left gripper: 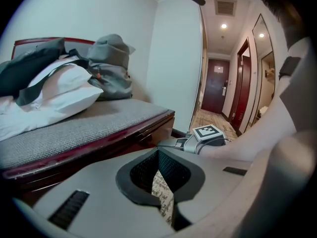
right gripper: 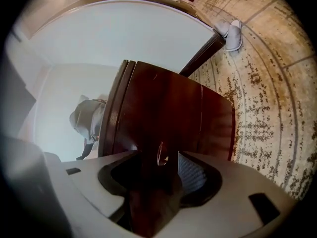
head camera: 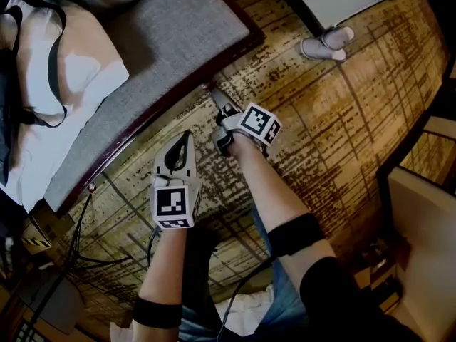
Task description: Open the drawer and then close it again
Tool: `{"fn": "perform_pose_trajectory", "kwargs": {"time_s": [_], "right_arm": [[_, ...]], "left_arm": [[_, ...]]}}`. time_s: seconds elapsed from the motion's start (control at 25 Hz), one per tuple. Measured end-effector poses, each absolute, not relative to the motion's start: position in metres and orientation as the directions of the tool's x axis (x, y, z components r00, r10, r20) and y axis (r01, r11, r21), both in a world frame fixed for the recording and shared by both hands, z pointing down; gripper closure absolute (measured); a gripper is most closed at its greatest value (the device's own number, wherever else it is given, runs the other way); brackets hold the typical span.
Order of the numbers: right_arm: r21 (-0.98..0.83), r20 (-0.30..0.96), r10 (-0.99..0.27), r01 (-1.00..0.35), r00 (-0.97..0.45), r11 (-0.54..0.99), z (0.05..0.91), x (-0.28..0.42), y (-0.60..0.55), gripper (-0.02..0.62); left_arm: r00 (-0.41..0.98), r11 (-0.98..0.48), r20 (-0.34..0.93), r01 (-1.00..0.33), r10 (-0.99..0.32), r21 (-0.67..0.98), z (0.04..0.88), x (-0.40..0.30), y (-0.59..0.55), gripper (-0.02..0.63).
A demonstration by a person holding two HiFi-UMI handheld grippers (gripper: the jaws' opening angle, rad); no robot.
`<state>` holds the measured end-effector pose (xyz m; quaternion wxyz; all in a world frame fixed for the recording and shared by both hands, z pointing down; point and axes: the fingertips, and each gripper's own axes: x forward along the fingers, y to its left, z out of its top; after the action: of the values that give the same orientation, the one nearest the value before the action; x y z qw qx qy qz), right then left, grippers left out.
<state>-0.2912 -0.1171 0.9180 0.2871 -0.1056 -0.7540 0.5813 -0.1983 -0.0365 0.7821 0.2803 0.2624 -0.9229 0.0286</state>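
The drawer front [right gripper: 168, 113] is dark red wood under a bench with a grey cushion [head camera: 142, 55]. A small metal handle [right gripper: 160, 155] sits on it. My right gripper [right gripper: 161, 156] is up against the drawer, open, with the handle in the gap between its jaws; no pad visibly presses on it. In the head view the right gripper [head camera: 214, 97] points at the bench's wooden edge [head camera: 178, 100]. My left gripper [head camera: 187, 137] hangs just left of it, over the carpet, shut and empty. In the left gripper view the left gripper [left gripper: 158, 152] faces the bench side, with the right gripper [left gripper: 171, 144] ahead of it.
A white pillow [head camera: 64, 84] and a grey bag [left gripper: 111, 66] lie on the bench. A pair of slippers [head camera: 328, 43] stands by the white wall. Cables [head camera: 85, 241] trail on the patterned carpet at lower left. A pale cabinet [head camera: 427, 212] is at the right.
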Motion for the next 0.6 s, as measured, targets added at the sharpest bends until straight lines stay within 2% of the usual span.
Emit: {"fn": "perform_pose_trajectory", "kwargs": {"time_s": [0.28, 0.6], "right_arm": [[-0.936, 0.311, 0.491, -0.173, -0.814, 0.306, 0.925, -0.295, -0.116, 0.420], [-0.945, 0.278, 0.506, -0.137, -0.816, 0.298, 0.924, -0.306, -0.110, 0.433]], "left_arm": [[-0.707, 0.865, 0.533, -0.490, -0.465, 0.104, 0.785, -0.202, -0.039, 0.606], [-0.694, 0.865, 0.552, -0.491, -0.462, 0.106, 0.797, -0.199, -0.030, 0.606]]}}
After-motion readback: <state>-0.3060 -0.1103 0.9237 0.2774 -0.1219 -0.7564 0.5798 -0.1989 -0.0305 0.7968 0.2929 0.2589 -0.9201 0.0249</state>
